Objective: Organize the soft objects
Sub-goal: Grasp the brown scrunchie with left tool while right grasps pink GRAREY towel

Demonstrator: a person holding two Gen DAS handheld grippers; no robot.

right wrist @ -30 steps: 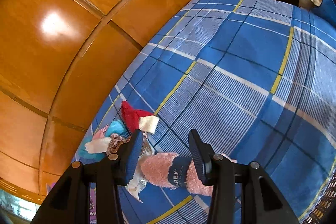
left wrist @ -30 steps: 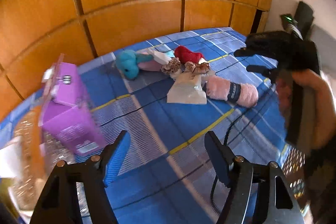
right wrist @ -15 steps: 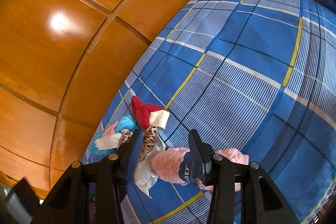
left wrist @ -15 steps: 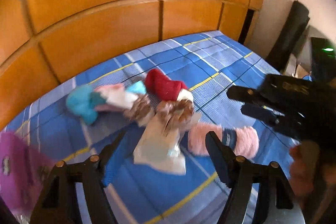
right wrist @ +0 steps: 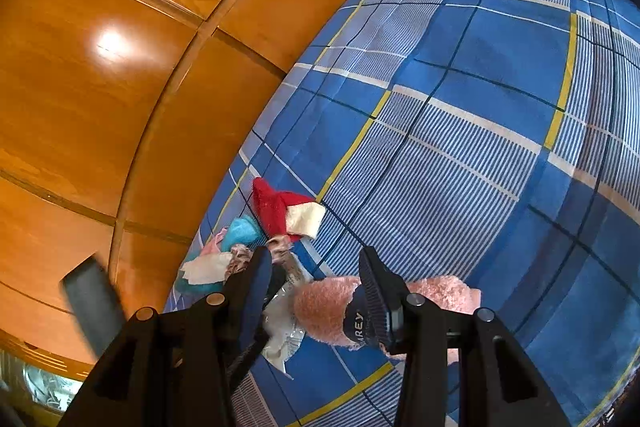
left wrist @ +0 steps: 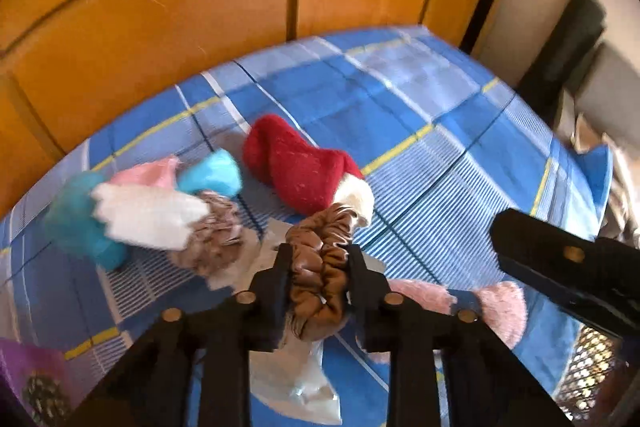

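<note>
We have the brown satin scrunchie point(left wrist: 320, 279) between the left gripper point(left wrist: 318, 267) jaws, which have just been closing; the pads now press its gathered folds, still low over the blue plaid bedsheet point(left wrist: 420, 115). Judgement: very light, fully soft, slick fabric, so it squashes and could slide out; best to pinch across the bunched ring, not one loose fold. Just beyond it lie the red fuzzy sock with white cuff point(left wrist: 300, 171) and a second, paler scrunchie point(left wrist: 212, 239). The right gripper point(right wrist: 316, 279) hovers partly open above the pink fluffy sock with dark band point(right wrist: 340, 307), gripping nothing.
</note>
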